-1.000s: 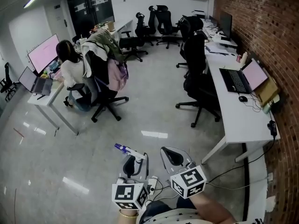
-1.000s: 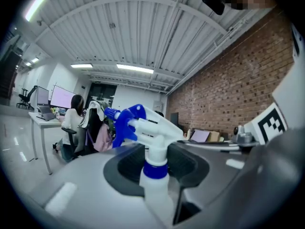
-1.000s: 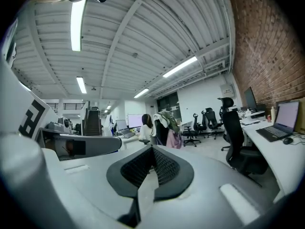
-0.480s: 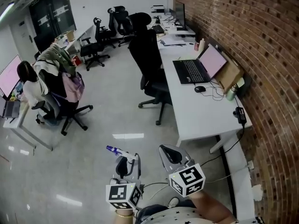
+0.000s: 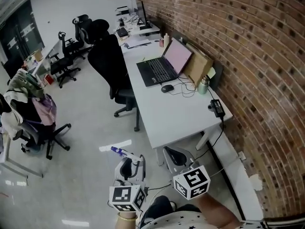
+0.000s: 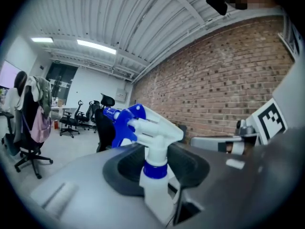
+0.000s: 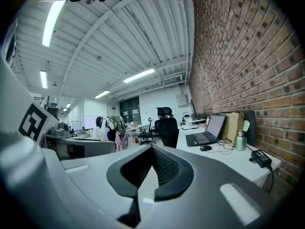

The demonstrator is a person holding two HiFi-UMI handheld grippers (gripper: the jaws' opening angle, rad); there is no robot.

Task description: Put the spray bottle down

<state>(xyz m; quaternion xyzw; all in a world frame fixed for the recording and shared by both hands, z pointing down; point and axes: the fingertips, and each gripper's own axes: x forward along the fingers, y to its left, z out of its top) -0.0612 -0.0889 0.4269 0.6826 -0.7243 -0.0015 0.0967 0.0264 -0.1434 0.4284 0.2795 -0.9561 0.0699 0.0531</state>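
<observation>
Head view: the spray bottle (image 5: 130,156) is held upright in the left gripper (image 5: 128,165), over the floor (image 5: 81,166), just left of the white counter (image 5: 186,116). The right gripper (image 5: 174,157) is noted beside it.

Left gripper view: the jaws are clamped on the bottle, blue nozzle pointed left.

Right gripper view: the jaws are closed together, nothing between them.

Head cam looked steeply down; left hand-held gripper (image 5: 127,162) and right hand-held gripper (image 5: 170,154) cams faced level, sharing the brick wall (image 5: 248,56).
</observation>
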